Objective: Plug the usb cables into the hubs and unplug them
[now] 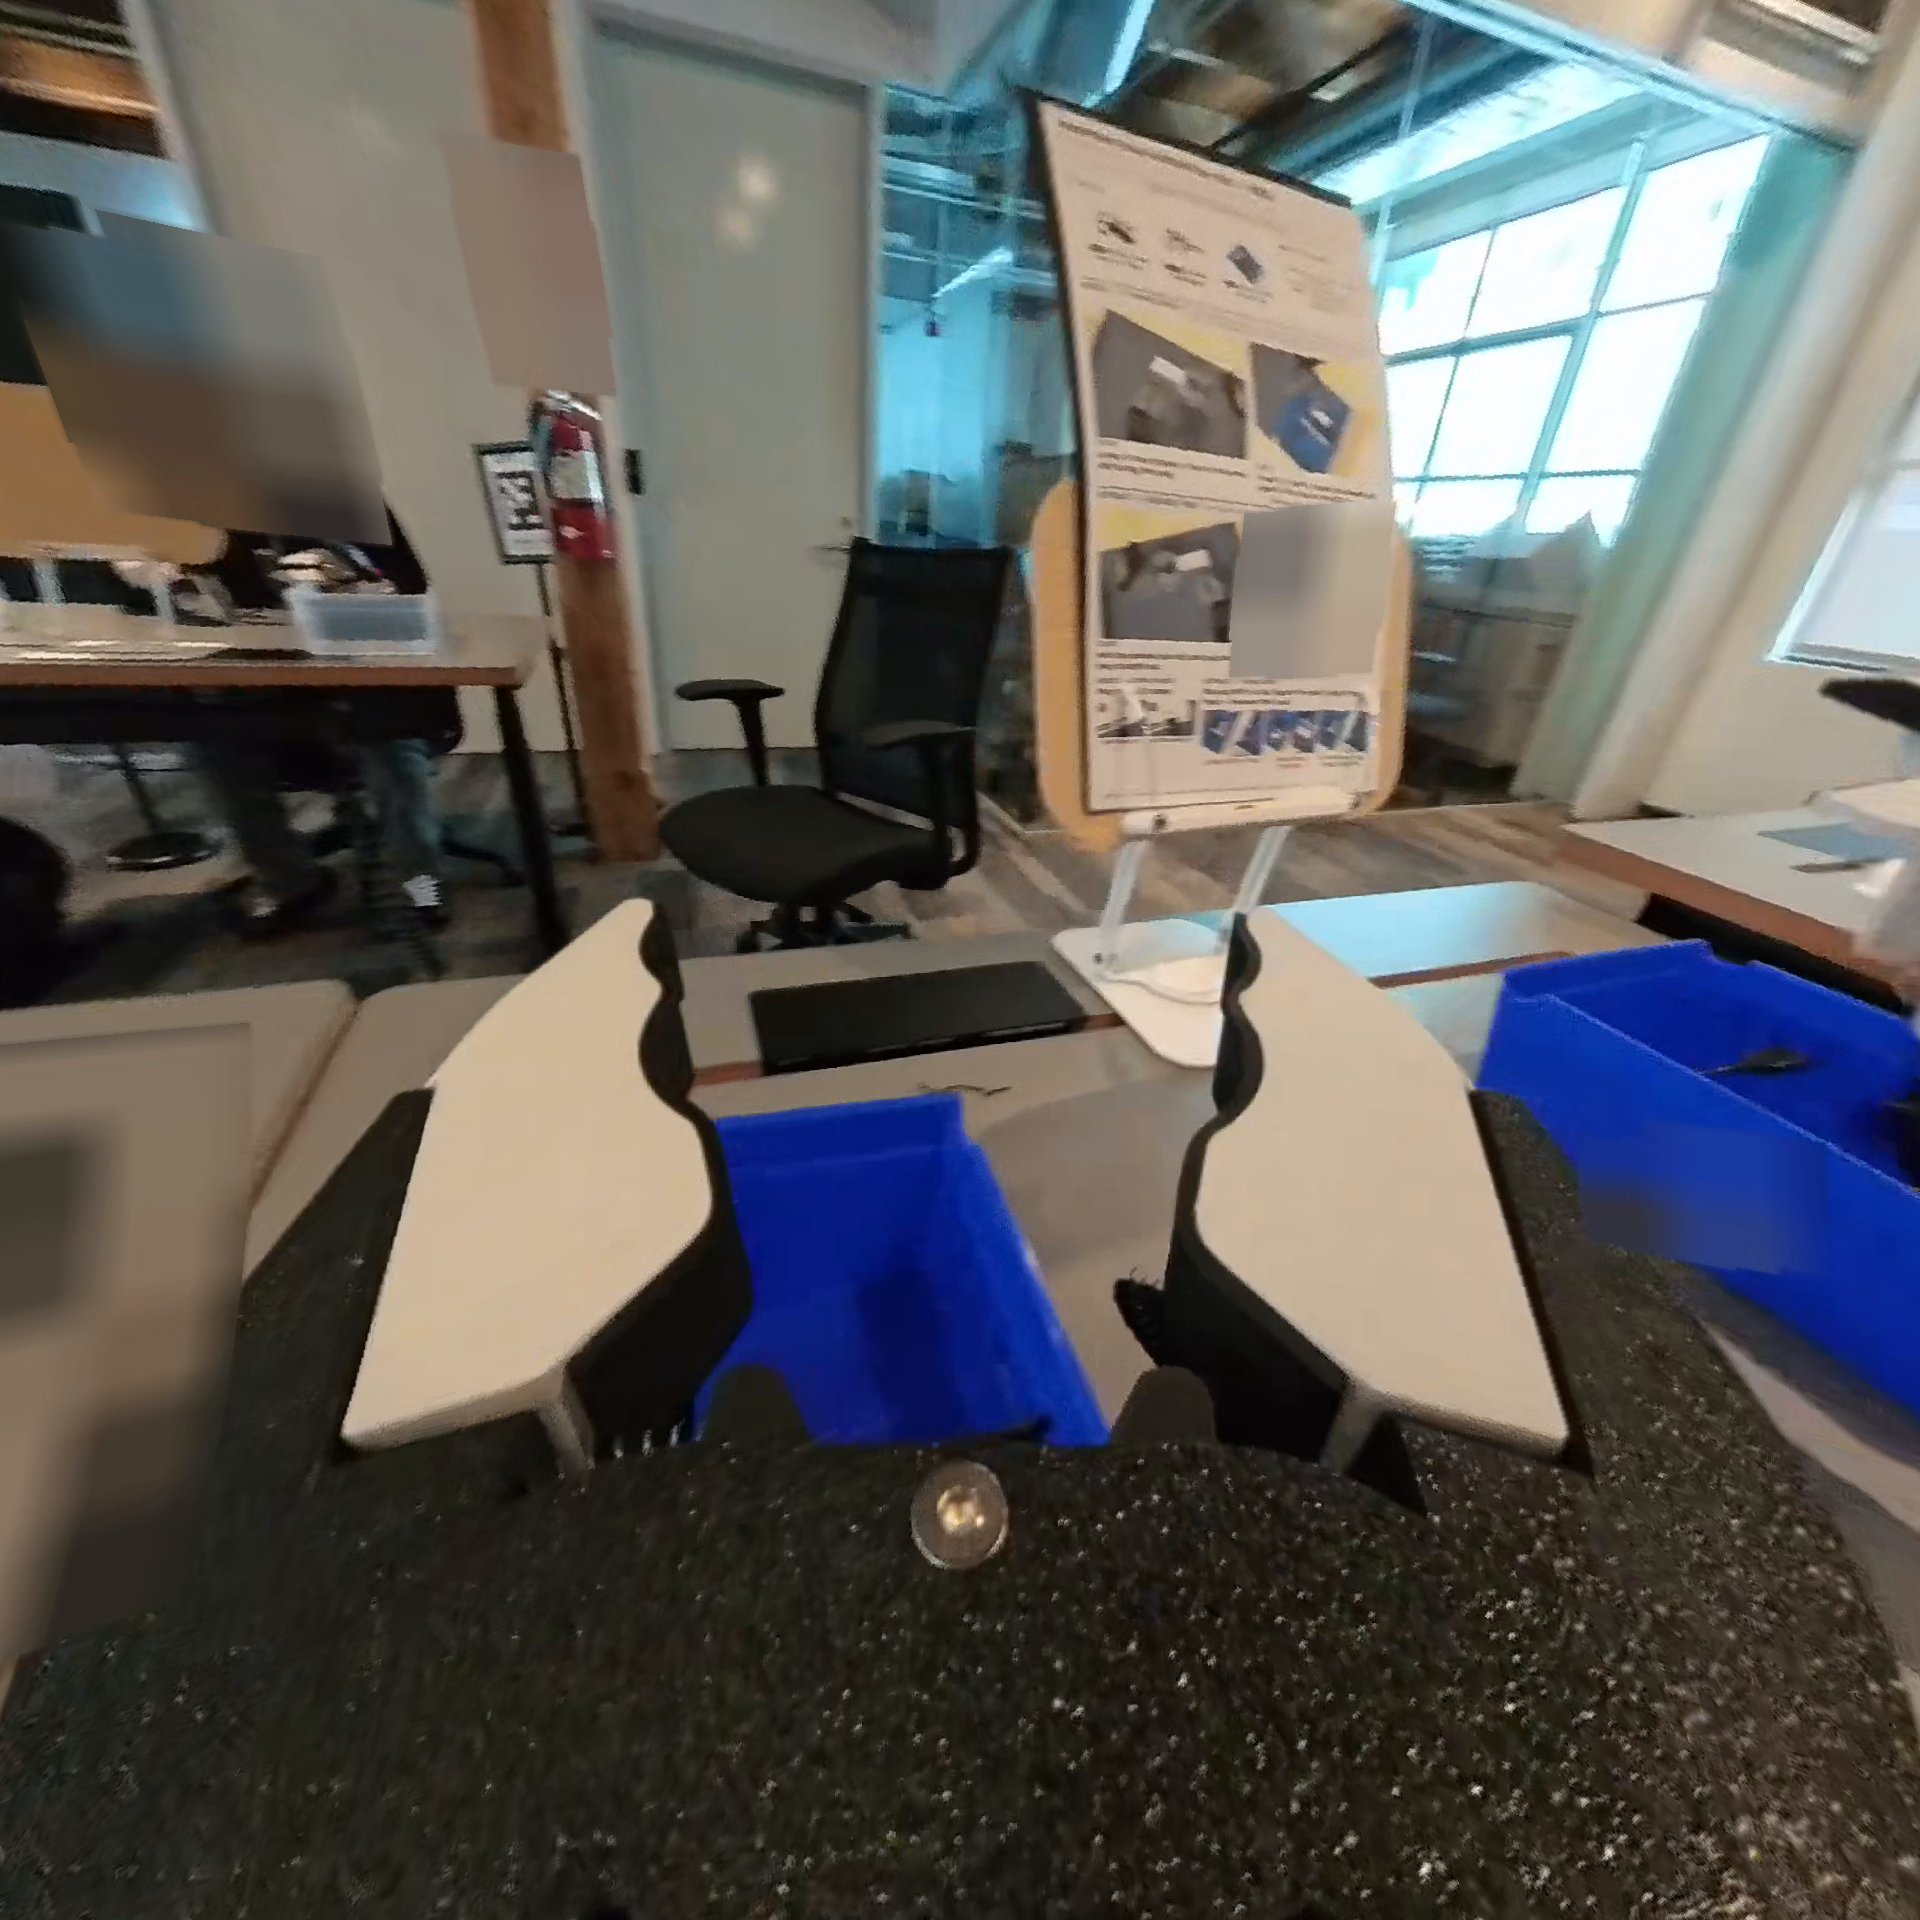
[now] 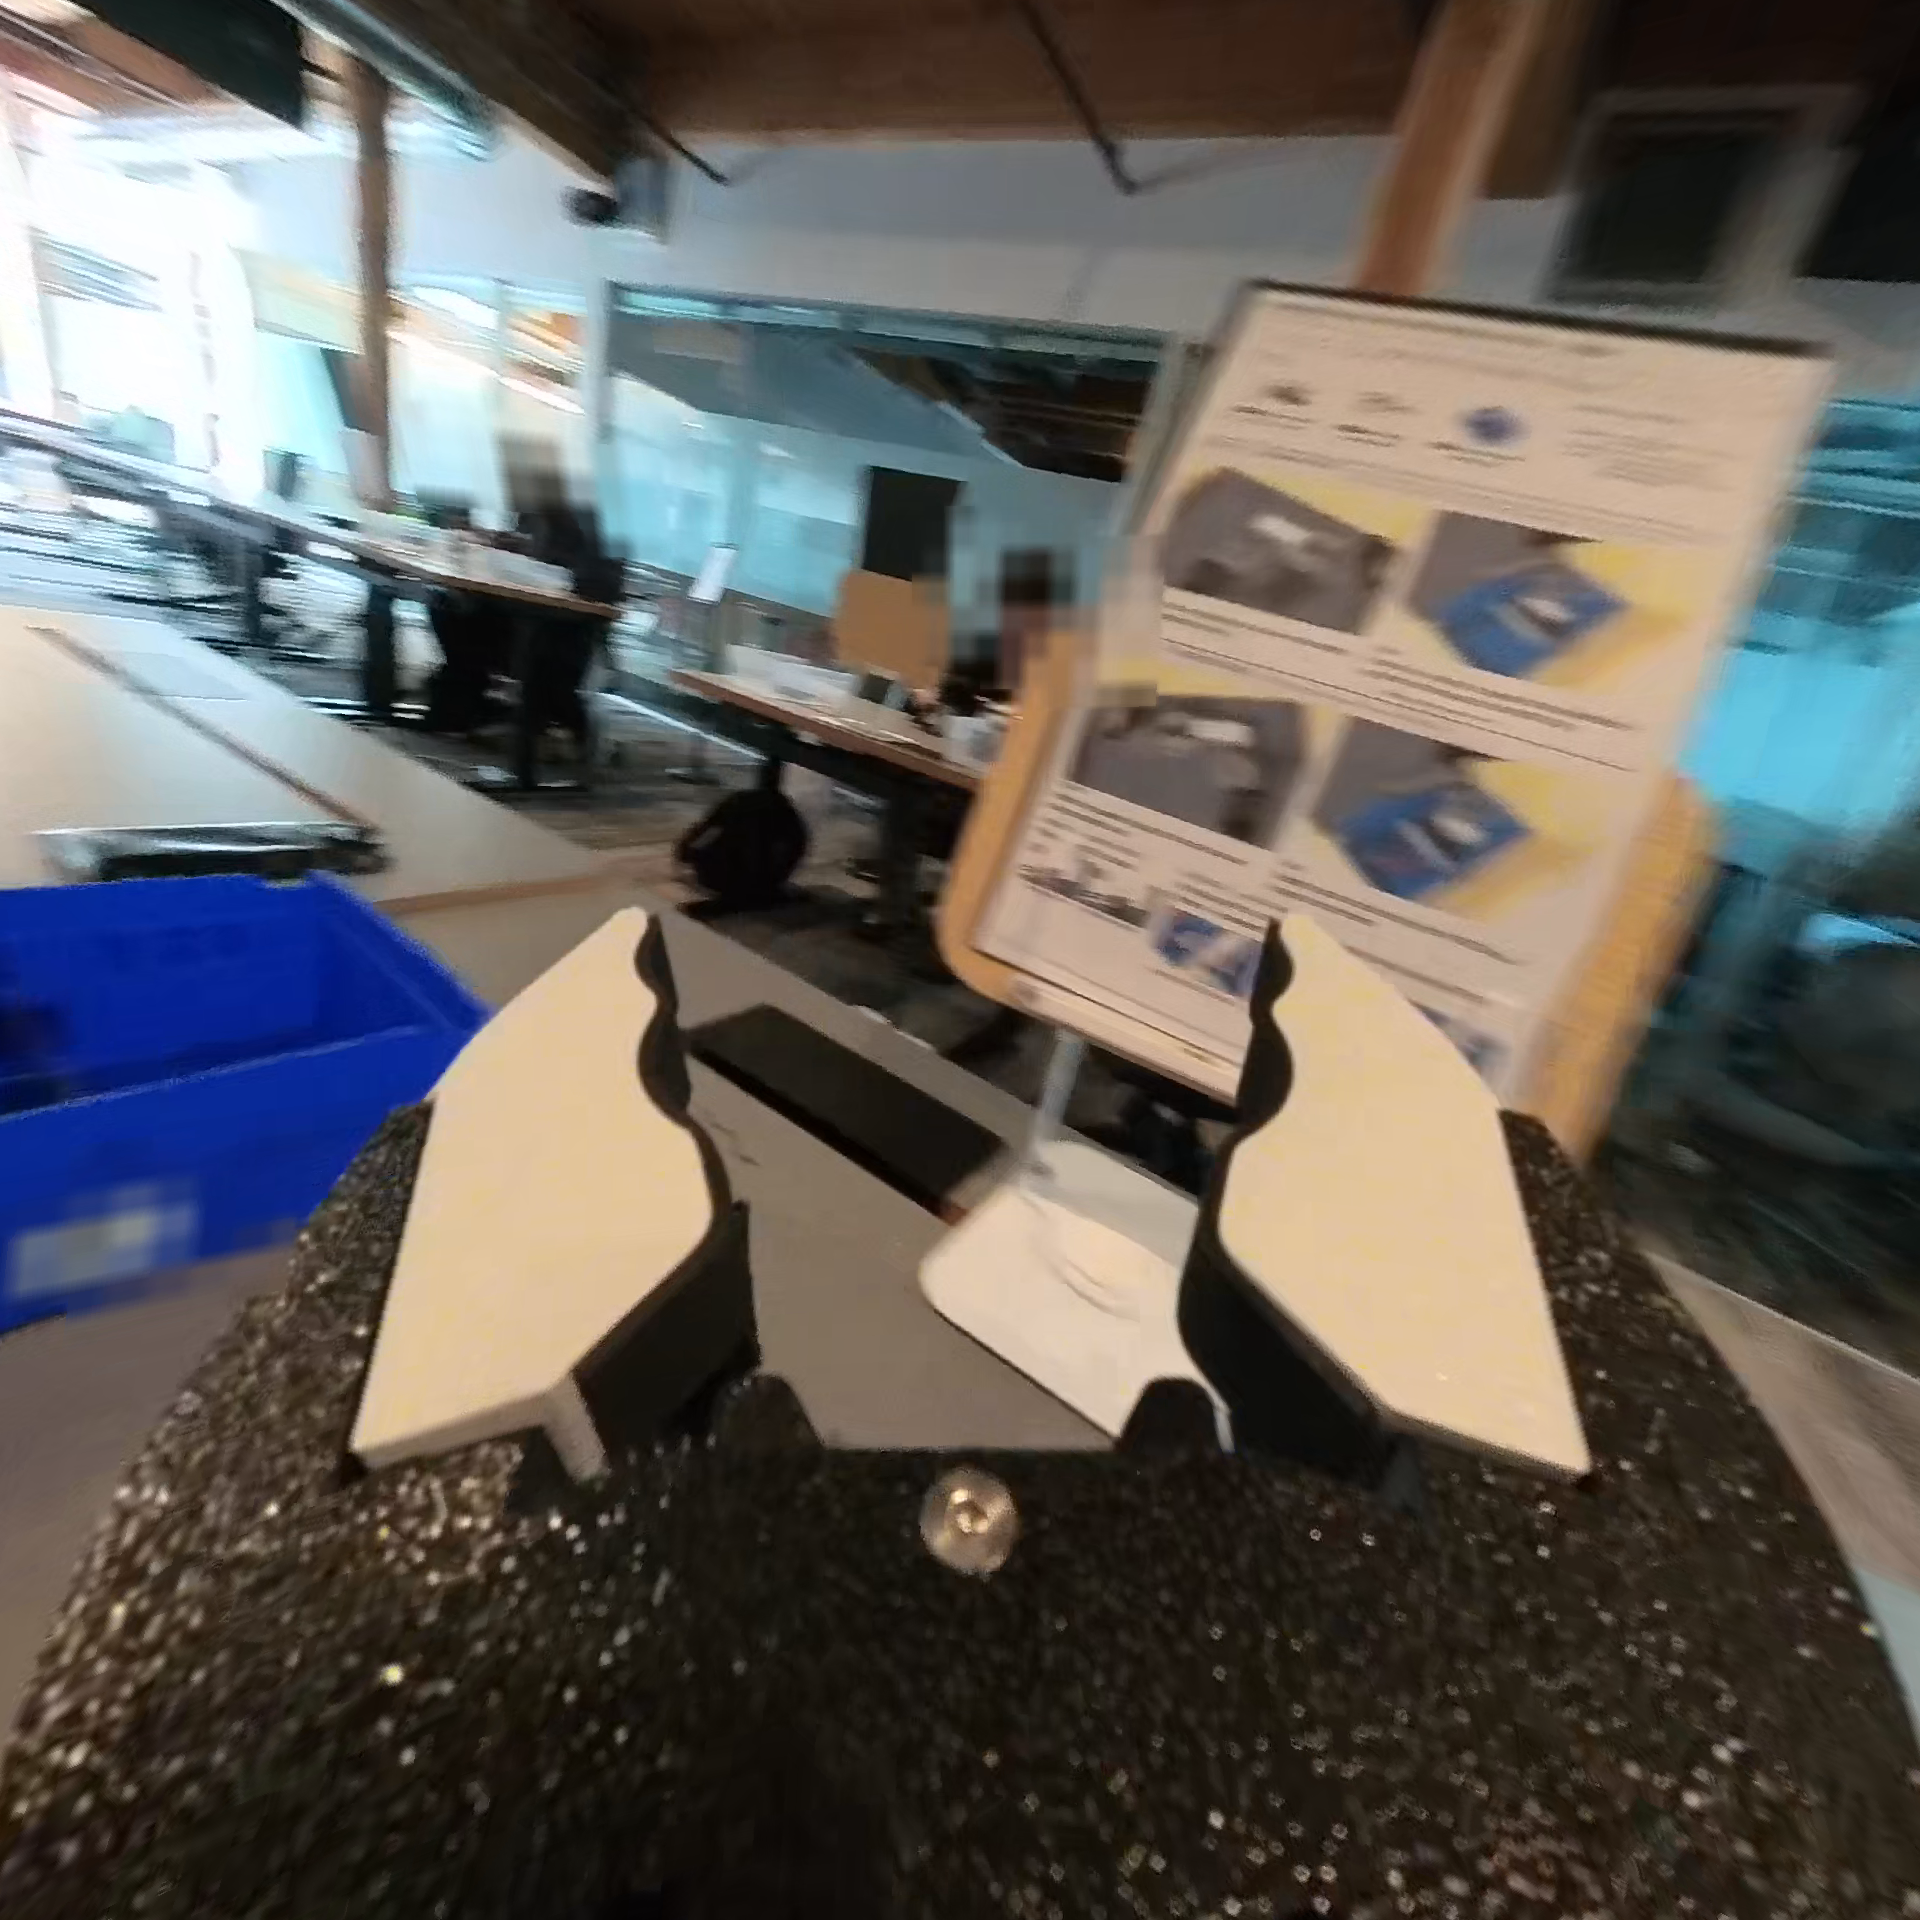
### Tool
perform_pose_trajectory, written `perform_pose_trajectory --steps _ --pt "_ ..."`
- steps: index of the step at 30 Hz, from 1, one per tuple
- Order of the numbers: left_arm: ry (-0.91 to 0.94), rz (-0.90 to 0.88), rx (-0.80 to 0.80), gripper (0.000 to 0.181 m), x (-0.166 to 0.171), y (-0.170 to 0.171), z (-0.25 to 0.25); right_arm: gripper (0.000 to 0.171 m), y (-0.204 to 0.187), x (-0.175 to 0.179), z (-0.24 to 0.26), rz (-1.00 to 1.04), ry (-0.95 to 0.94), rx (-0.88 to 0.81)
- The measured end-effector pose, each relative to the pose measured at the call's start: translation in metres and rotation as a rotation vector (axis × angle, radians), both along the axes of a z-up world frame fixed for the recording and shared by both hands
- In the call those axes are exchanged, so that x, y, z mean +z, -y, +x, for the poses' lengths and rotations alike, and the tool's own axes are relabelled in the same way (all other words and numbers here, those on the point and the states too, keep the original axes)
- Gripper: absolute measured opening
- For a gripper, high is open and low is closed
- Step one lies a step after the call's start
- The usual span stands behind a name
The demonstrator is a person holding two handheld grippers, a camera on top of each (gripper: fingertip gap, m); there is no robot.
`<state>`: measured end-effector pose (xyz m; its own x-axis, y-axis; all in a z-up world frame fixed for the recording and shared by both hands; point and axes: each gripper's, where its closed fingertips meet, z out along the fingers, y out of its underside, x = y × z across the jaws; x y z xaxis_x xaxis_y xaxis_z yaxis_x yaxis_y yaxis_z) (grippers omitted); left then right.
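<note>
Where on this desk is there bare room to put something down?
Bare grey table lies between the small blue bin and the larger blue bin. Behind, the black panel and the sign stand's white base crowd the back edge.

bin (image 1: 894,1247) near, stand (image 1: 1164,987) behind, perhaps cable (image 1: 1766,1062) in right bin (image 1: 1683,1143)

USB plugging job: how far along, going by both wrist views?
Done: nothing visible; no hub or plugged cable shows. In hand: nothing. The left gripper is open above a small blue bin; the right gripper is open too. Left: everything. A dark item, perhaps a cable, lies in the larger blue bin.
</note>
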<state>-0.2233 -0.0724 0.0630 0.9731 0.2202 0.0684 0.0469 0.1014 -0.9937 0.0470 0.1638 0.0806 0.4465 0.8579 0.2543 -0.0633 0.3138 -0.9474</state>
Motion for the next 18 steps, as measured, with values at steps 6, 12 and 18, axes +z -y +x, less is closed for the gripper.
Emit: perform_pose_trajectory --steps 6,12,18 --pt "0.042 -0.146 0.054 0.092 -0.037 0.029 -0.023 0.092 0.087 -0.026 -0.154 0.008 0.147 0.459" --pt "0.037 -0.279 0.137 0.08 -0.08 0.066 -0.045 0.046 0.203 -0.105 -0.235 -0.064 0.545 0.972" --pt "0.088 -0.144 0.204 0.069 -0.09 0.1 -0.062 0.03 0.27 -0.156 -0.264 0.135 0.878 1.136"
